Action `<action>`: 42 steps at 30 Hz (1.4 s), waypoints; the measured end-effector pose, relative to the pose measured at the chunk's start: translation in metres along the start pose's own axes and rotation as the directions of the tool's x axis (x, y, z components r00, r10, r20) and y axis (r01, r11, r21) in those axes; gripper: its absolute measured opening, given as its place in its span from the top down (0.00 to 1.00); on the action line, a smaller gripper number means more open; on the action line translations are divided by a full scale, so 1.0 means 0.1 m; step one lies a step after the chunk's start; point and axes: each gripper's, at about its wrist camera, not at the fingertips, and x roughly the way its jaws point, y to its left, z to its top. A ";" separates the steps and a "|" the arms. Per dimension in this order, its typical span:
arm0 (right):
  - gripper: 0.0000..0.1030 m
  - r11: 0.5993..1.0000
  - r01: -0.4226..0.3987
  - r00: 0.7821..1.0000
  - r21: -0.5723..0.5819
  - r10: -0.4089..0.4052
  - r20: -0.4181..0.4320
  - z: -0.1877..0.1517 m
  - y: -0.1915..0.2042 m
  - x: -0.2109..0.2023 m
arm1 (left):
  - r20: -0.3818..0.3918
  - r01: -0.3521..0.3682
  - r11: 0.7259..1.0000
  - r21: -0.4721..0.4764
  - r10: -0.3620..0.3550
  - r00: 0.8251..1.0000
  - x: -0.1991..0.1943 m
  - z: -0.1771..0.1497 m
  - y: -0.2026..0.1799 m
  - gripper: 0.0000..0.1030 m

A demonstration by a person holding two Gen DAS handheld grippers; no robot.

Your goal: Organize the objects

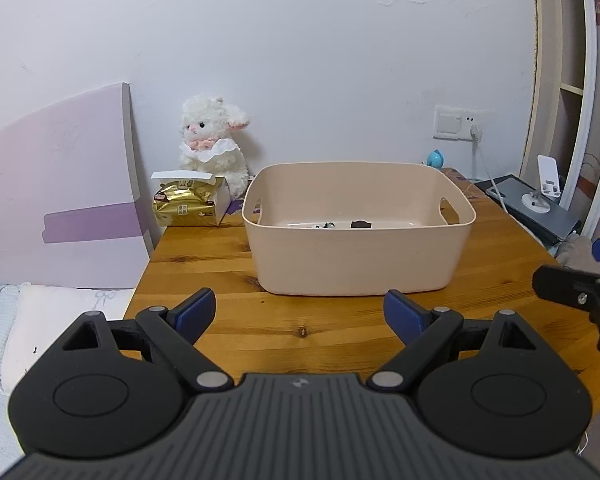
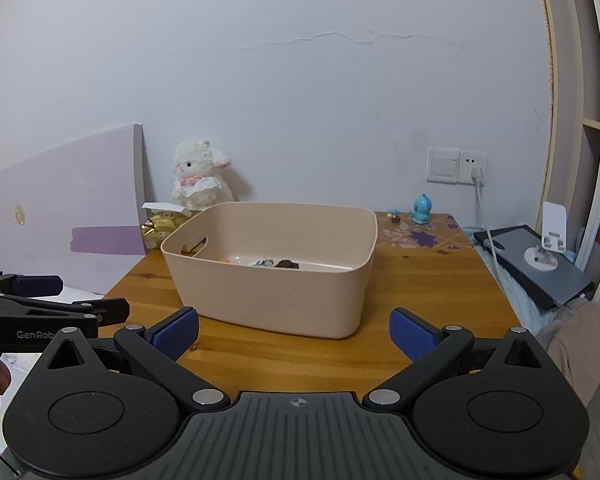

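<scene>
Bin point(image 1: 358, 256) sits mid-table, at our twelve o'clock, with a few small items already lying on its floor. Nearest us, both tongs are released and hold nothing: the left gripper point(image 1: 300, 314) and the right gripper point(image 2: 294, 332) hover over bare table point(image 1: 300, 332) just short of the bin. We judge we are between picks. Beyond the bin, at eleven o'clock, stand a gold pack point(image 1: 186, 204) and a plush lamb point(image 1: 214, 140); at one o'clock, a blue toy point(image 2: 421, 209). Next we need to reach past the bin for one.
</scene>
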 end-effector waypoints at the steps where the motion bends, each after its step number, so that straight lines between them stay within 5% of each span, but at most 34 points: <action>1: 0.00 1.000 -0.003 1.000 0.002 0.003 -0.005 -0.02 0.00 -0.01 | 0.002 0.004 1.000 -0.003 -0.004 1.000 -0.03 -0.01 0.00 0.11; 42: 0.00 1.000 0.018 0.997 -0.020 -0.019 -0.073 -0.42 0.01 -0.66 | -0.018 0.018 1.000 0.023 -0.017 1.000 -0.71 -0.45 -0.14 0.11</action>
